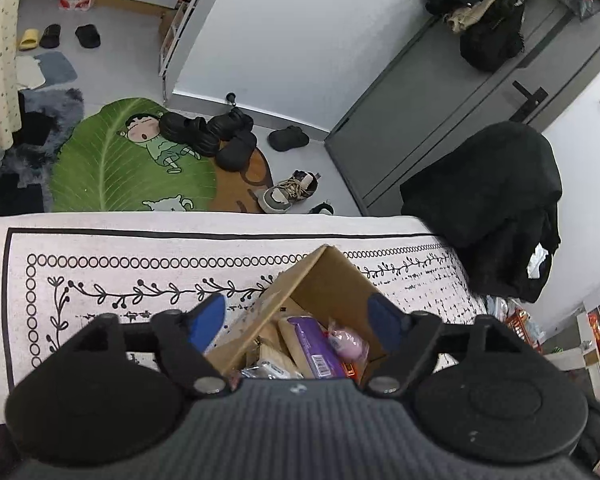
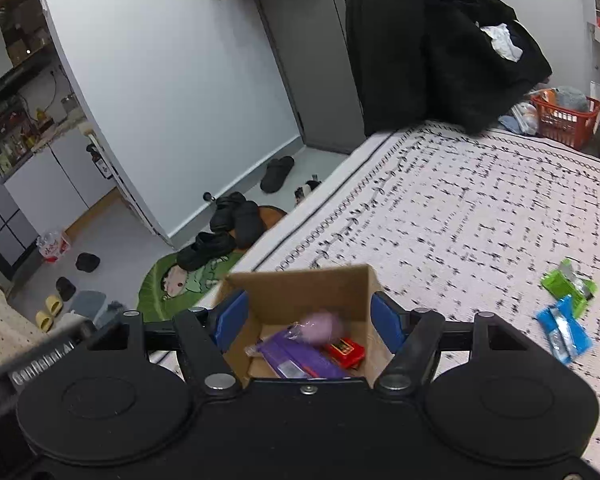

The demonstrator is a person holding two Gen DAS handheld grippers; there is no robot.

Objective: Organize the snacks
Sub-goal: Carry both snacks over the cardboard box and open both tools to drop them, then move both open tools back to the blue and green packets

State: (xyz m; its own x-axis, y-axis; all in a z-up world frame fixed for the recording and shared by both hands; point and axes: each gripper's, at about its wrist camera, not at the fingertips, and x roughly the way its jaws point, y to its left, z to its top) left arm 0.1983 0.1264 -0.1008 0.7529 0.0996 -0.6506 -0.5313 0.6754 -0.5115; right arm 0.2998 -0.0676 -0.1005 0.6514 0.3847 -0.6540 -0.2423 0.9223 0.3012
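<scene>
1. On the white bedspread with black printed border (image 1: 100, 248), we are looking down into an open brown cardboard box (image 1: 332, 280) near the bed's edge; it is holding several snacks already.
2. We are noting the left gripper (image 1: 296, 320) hanging over the box with its blue-padded jaws spread wide and gripping nothing.
3. We are noting the right gripper (image 2: 306, 316) in the same state: jaws spread about as wide as the box, nothing between them.
4. Inside the box we are seeing a long purple wrapped packet (image 2: 300, 360), a small red packet (image 2: 346, 350) and a pink soft-looking pouch (image 2: 324, 324); the right view is blurred, so labels are unreadable.
5. Still loose on the bedspread, well apart from the box: a green foil sachet (image 2: 566, 286) and a blue foil sachet (image 2: 564, 332), lying just beside each other.
6. Our judgement: both sachets are looking light, thin, crinkly and slippery. We are expecting a pinch across the flat body, near a sealed end, to hold best; contents may crush under hard squeezing.
</scene>
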